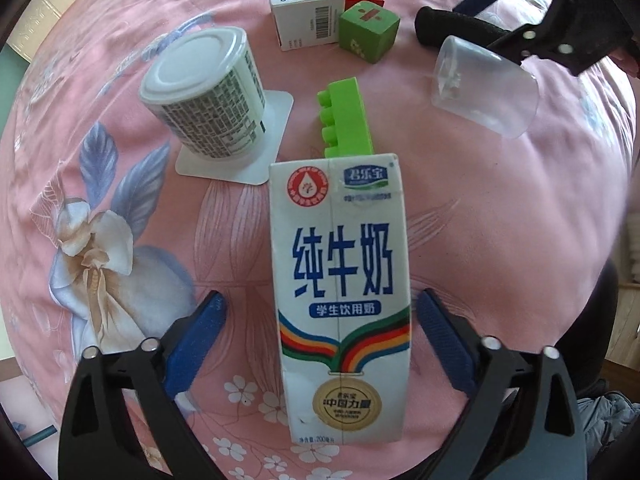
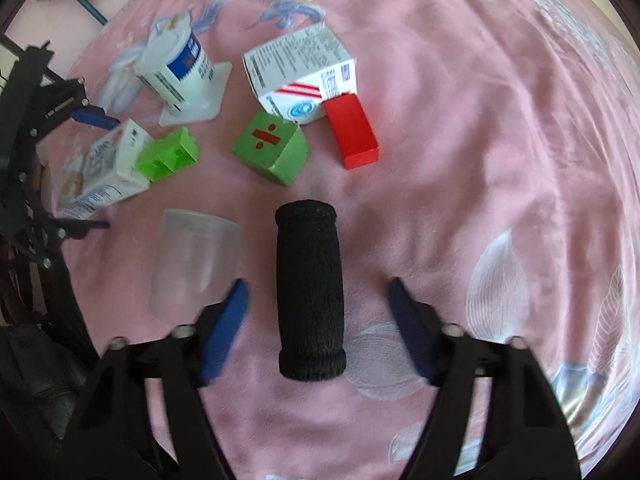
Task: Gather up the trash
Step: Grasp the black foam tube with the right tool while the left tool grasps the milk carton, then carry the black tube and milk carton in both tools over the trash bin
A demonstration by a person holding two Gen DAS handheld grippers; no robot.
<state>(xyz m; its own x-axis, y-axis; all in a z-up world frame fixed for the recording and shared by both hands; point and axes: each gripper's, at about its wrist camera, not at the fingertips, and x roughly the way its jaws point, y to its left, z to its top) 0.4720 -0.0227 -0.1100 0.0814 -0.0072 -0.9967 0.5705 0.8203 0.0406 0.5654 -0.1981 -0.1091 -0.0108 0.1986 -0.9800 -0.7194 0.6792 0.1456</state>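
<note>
A white milk carton (image 1: pixel 340 296) lies flat on the pink floral cloth, between the open fingers of my left gripper (image 1: pixel 320 312), which do not touch it. It also shows in the right wrist view (image 2: pixel 100 168). A black foam cylinder (image 2: pixel 310 292) lies between the open fingers of my right gripper (image 2: pixel 318 300), untouched. A clear plastic cup (image 2: pixel 196 260) lies on its side just left of the right gripper and shows in the left wrist view (image 1: pixel 484 86). An upturned yogurt cup (image 1: pixel 208 92) stands on its lid.
A white medicine box (image 1: pixel 306 8), a green cube (image 1: pixel 368 32), a red block (image 2: pixel 352 132) and a green toy brick (image 1: pixel 346 120) lie on the cloth (image 1: pixel 500 220). The right gripper's frame (image 1: pixel 552 12) is at the left view's top right.
</note>
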